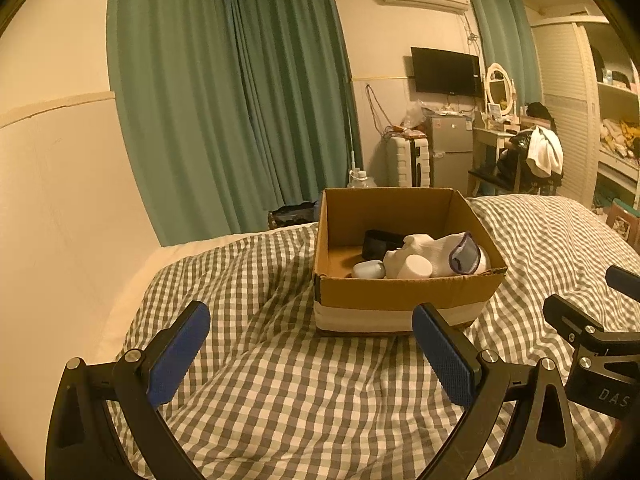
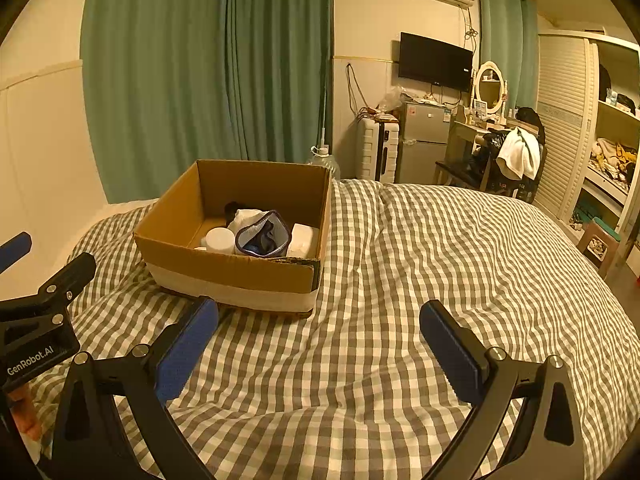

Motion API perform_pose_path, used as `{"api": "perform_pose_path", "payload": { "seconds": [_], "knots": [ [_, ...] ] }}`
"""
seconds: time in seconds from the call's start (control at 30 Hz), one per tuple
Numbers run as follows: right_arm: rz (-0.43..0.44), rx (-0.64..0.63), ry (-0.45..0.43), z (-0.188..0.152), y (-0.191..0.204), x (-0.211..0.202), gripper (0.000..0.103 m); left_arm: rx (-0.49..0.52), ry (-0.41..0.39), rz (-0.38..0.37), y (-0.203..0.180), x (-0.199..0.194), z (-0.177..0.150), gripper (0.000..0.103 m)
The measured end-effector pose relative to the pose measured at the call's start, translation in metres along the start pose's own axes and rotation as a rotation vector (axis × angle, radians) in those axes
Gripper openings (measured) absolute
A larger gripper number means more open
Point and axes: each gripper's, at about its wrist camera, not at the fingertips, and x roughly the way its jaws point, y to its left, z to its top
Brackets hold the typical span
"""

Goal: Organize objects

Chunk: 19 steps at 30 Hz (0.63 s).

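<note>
Several things were already in the cardboard box point(image 1: 404, 288), and that was the story of this moment. It sat on the bed point(image 2: 440, 264), on the checked cover, over toward the curtain side. Inside, from the left view, I could make out a black item point(image 1: 380, 242) at the back, a small pale blue case point(image 1: 369, 269) near the front wall, a white jar point(image 1: 418, 267), some white cloth point(image 1: 416, 246), and a mesh pouch with a dark rim point(image 1: 466, 258) leaning at the right. From the right view a white block point(image 2: 302, 239) stood beside that pouch; what it was, I couldn't tell.

Both tools were empty. The left gripper point(image 1: 312, 356) hung above the cover just short of the box, jaws spread wide, nothing between them. The right gripper point(image 2: 320, 352) hovered beside it, jaws equally wide, also bare, pointing past the box's near corner over open bedding.

Nowhere on the visible stretch of bed did any loose item lie, only wrinkled checked fabric. By my reckoning the gathering looked finished or very nearly so, with everything collected in one place. What might have been left was a tidy-up inside the box, since the contents sat heaped toward the front right, or fetching something outside these views.
</note>
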Motion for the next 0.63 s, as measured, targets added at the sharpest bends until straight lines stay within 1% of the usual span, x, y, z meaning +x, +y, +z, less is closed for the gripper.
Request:
{"api": "perform_pose_path", "payload": {
  "seconds": [0.4,0.63],
  "knots": [
    [0.004,-0.006,0.003,-0.0026,-0.001,0.0006,0.101,0.005,0.006,-0.006,-0.0027,0.001,0.0016,0.103],
    [0.002,-0.007,0.004,-0.0032,-0.0014,0.0008,0.101,0.015,-0.006,-0.003,-0.0054,-0.0002,0.0005,0.103]
  ]
}}
